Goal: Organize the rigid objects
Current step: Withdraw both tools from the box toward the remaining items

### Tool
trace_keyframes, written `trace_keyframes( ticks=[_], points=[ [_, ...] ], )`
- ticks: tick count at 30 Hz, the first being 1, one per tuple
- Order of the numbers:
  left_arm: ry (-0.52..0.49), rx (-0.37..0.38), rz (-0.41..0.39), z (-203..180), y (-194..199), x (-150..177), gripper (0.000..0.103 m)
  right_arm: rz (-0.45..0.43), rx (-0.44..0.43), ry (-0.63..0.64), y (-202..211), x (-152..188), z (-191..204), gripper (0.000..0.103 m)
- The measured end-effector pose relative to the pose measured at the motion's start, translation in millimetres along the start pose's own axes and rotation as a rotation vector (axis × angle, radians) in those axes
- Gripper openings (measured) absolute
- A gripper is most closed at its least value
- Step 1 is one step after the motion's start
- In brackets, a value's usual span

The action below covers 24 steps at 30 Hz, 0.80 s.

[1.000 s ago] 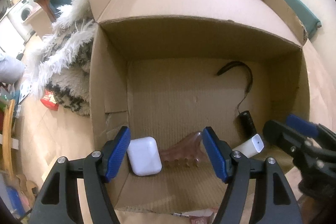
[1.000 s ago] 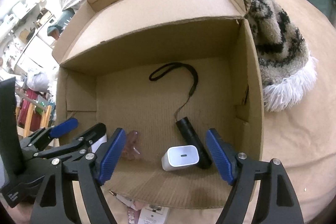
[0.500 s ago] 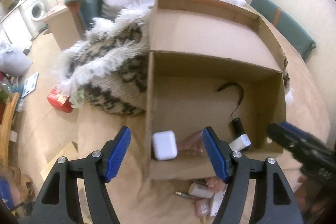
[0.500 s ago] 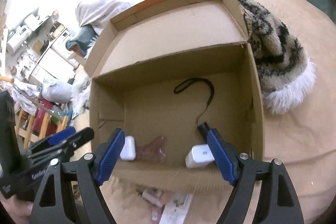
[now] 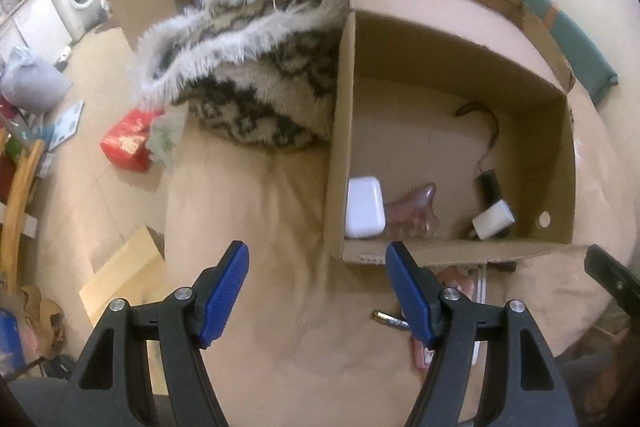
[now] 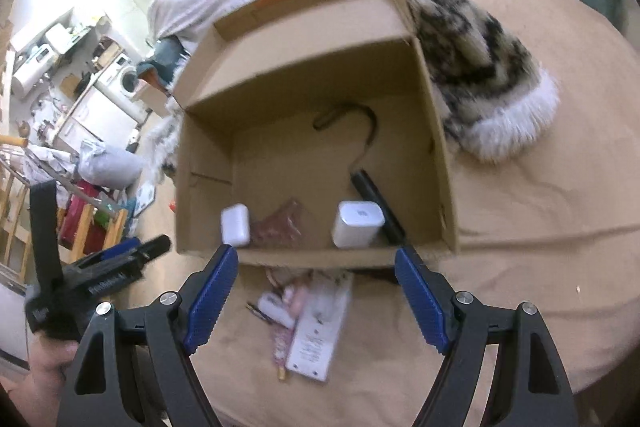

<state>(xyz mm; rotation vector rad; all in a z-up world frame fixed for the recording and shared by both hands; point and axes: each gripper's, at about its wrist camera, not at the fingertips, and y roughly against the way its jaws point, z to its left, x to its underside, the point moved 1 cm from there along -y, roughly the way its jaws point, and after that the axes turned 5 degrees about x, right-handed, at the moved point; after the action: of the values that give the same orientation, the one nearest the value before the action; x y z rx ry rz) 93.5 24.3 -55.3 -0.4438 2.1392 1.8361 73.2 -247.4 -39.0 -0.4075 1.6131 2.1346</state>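
Right claw [image 6: 314, 291]: blue pads spread wide, nothing between them, hanging over the tan bed cover just short of the box. Left claw [image 5: 318, 291]: also released and empty, out over bare cover to the left of the box; in the right view it shows low at the left edge, a hand under it.

Directly below the right claw, on the bed just outside the box's near wall: a loose cluster still to sort. White flat carton [image 6: 320, 327], a small white tube [image 6: 276, 309] and a pink patterned stick [image 6: 280, 343] beside it, all touching or overlapping. A battery [image 5: 390, 319] lies near the left claw's right pad.

Cardboard box [image 6: 436, 163], open-topped, flaps up. Inside along the near wall: white earbud case [image 6: 236, 225], pink translucent comb-like piece [image 6: 280, 223], white charger cube [image 6: 356, 223], black flashlight [image 6: 376, 201] with its wrist strap trailing back.

Handling, by judgement: the cluster pieces look light and stiff. Carton best taken across its narrow width; smooth tube and battery may roll or slip, so pinch mid-length, square on. Soft bedding gives under pressure.

Beyond: a fuzzy patterned blanket [image 6: 480, 67] against the box's far side.
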Motion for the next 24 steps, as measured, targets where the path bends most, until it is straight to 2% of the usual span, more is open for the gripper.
trace_keyframes(
  ticks=[5,7,9,11,12,16,20,24],
  points=[
    [-0.004,0.015,0.055,-3.2,-12.7,8.0,0.068,0.036,0.029,-0.04,-8.6,8.5,-15.8,0.085],
    [-0.06,0.026,0.114,-14.3,-24.4,15.9,0.068,0.044,0.034,-0.052,-11.4,8.5,-19.6,0.085],
    [-0.171,-0.016,0.208,-29.8,-45.5,28.8,0.068,0.047,0.04,-0.057,-14.8,7.9,-21.2,0.085],
    [-0.21,0.024,0.341,-39.8,-71.2,42.8,0.068,0.054,0.045,-0.057,-18.3,7.3,-20.7,0.085],
    [-0.209,0.045,0.38,-42.7,-79.3,46.6,0.068,0.061,0.047,-0.055,-20.8,6.8,-20.1,0.085],
    [-0.268,0.025,0.39,-56.6,-91.9,48.0,0.068,0.078,0.046,-0.042,-28.3,5.6,-15.2,0.085],
    [-0.291,0.07,0.434,-67.3,-100.6,48.3,0.068,0.084,0.045,-0.028,-30.4,5.8,-11.6,0.085],
    [-0.318,0.042,0.442,-73.9,-114.5,46.9,0.068,0.097,0.041,-0.028,-33.4,5.7,-11.6,0.085]
  ],
)
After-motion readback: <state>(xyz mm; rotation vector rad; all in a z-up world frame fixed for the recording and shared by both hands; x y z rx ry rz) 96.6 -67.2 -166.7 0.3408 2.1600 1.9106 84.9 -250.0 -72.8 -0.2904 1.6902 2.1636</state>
